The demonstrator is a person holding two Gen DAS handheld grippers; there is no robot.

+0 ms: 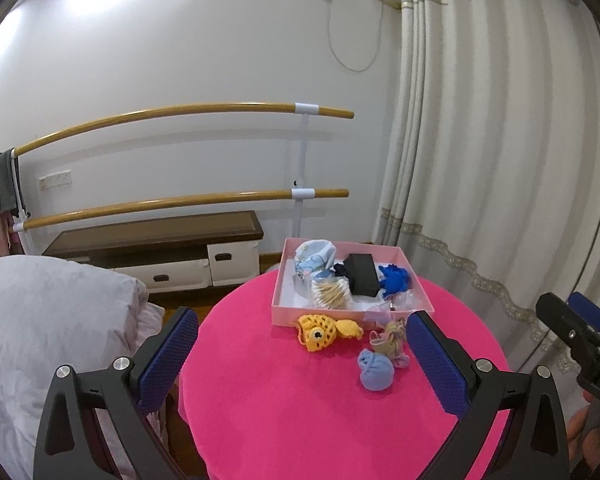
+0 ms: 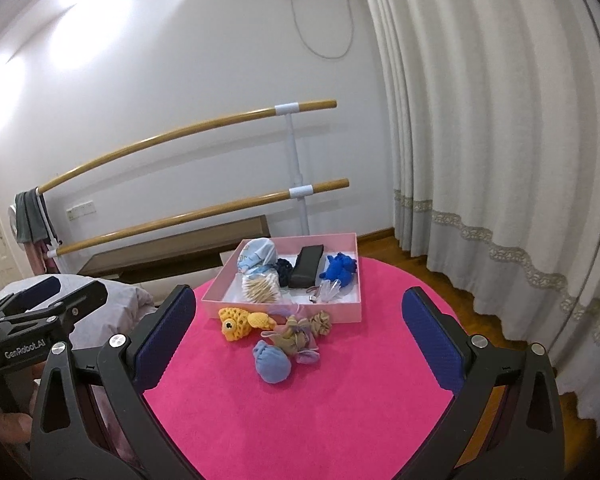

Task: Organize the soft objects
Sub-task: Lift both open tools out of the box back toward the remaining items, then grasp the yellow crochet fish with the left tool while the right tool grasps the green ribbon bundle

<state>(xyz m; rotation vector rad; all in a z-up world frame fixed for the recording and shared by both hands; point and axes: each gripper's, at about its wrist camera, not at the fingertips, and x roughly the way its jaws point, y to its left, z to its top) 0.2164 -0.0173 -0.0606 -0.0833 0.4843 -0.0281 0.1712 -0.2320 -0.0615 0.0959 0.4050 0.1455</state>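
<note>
A pink box point(image 1: 284, 312) point(image 2: 342, 314) stands at the far side of a round pink table point(image 1: 300, 408) point(image 2: 320, 420). It holds a blue-white cloth point(image 1: 314, 258), a black case point(image 1: 362, 274), a blue soft toy point(image 1: 396, 278) and a beige knit piece point(image 1: 332, 295). In front of the box lie a yellow crochet fish point(image 1: 326, 332) point(image 2: 240, 322), a beige bow scrunchie point(image 1: 390, 342) point(image 2: 296, 332) and a light blue sock ball point(image 1: 376, 370) point(image 2: 272, 364). My left gripper point(image 1: 300, 350) is open and empty above the table. My right gripper point(image 2: 300, 328) is open and empty too.
A bed with a grey quilt point(image 1: 40, 340) lies left of the table. A low TV cabinet point(image 1: 160, 252) and two wooden ballet bars point(image 1: 180, 200) stand by the back wall. Curtains point(image 1: 500, 160) hang on the right.
</note>
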